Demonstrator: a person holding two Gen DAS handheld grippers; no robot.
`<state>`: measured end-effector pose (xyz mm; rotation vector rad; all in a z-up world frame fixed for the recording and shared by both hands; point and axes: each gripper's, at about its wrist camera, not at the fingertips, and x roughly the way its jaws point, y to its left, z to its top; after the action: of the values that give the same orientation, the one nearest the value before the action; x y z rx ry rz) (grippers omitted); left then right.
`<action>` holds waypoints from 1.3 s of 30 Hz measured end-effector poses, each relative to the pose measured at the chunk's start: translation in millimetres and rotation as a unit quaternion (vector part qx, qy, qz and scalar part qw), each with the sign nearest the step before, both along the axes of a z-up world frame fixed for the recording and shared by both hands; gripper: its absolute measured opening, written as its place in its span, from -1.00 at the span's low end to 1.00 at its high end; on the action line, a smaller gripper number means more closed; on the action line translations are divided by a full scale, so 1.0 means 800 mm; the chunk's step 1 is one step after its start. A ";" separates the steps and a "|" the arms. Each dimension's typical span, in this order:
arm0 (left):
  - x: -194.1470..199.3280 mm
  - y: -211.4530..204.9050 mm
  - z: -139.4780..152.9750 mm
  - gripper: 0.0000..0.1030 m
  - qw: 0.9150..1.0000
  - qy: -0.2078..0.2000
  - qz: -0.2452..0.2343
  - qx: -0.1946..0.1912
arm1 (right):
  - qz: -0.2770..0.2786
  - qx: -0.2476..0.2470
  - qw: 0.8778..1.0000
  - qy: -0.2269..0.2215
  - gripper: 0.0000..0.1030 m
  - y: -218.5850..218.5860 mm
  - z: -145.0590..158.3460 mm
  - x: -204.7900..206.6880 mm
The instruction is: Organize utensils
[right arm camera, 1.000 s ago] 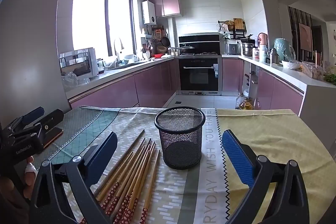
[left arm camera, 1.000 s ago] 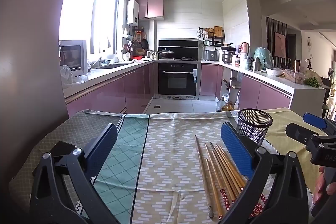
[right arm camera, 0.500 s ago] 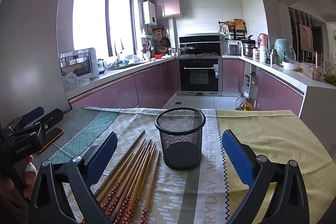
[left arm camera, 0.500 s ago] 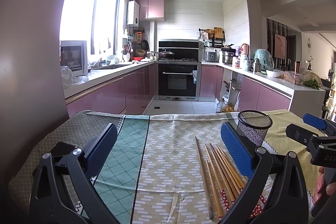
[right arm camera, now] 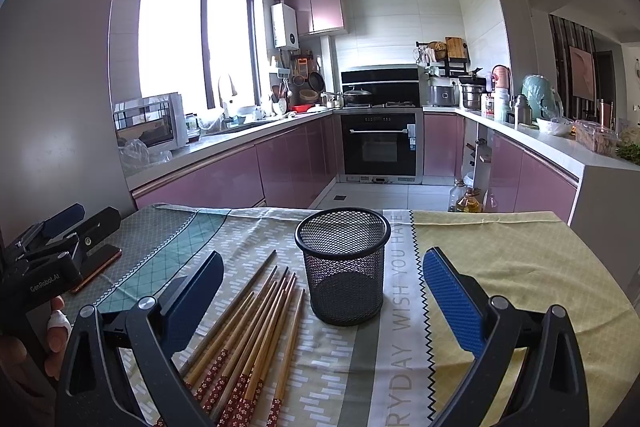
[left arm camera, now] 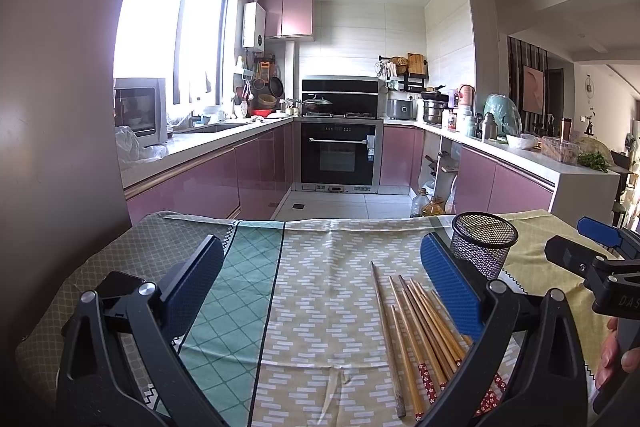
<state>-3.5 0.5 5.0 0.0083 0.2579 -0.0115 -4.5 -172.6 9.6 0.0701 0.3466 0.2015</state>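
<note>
Left wrist view: my left gripper [left arm camera: 320, 291] hovers over the patterned tablecloth [left arm camera: 320, 307] with its jaws spread wide and nothing between them. The wooden chopsticks [left arm camera: 416, 327] lie in a loose bundle under its right finger, near the table's near edge. The black mesh holder [left arm camera: 482, 243] stands upright just beyond them.

Right wrist view: my right gripper [right arm camera: 322, 295] is likewise spread apart and empty. The mesh holder [right arm camera: 344, 267] stands between its fingers, farther along the cloth; the chopsticks [right arm camera: 252, 339] lie just left of the holder, patterned ends toward the near edge. A phone [right arm camera: 100, 263] lies near the table's left edge.
</note>
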 end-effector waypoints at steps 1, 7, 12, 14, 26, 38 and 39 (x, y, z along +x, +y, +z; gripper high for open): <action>0.000 0.000 0.000 0.89 1.000 0.000 0.000 0.000 | 0.000 0.000 1.000 0.000 0.88 0.000 0.000 0.001; 0.002 0.000 0.003 0.89 1.000 -0.002 0.000 -0.001 | -0.001 -0.003 1.000 -0.005 0.88 0.000 0.002 -0.001; 0.001 -0.001 0.003 0.89 1.000 -0.004 0.000 -0.002 | -0.003 -0.006 1.000 -0.012 0.88 0.001 0.003 -0.002; 0.001 0.000 0.003 0.89 1.000 -0.003 0.000 -0.004 | -0.002 -0.004 1.000 -0.010 0.88 0.000 0.003 -0.002; -0.002 -0.004 -0.006 0.89 1.000 -0.006 -0.005 -0.002 | -0.005 -0.004 1.000 -0.009 0.88 0.001 0.004 -0.001; 0.000 -0.004 -0.014 0.89 1.000 -0.003 -0.010 -0.006 | -0.012 -0.010 1.000 -0.007 0.88 0.002 0.001 -0.002; 0.000 -0.004 -0.014 0.89 1.000 -0.003 -0.010 -0.007 | -0.012 -0.012 1.000 -0.010 0.88 0.002 0.002 -0.002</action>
<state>-3.4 -3.0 -6.6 -0.0024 0.2520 -0.0338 -6.4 -170.9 11.0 0.0476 0.3274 0.1739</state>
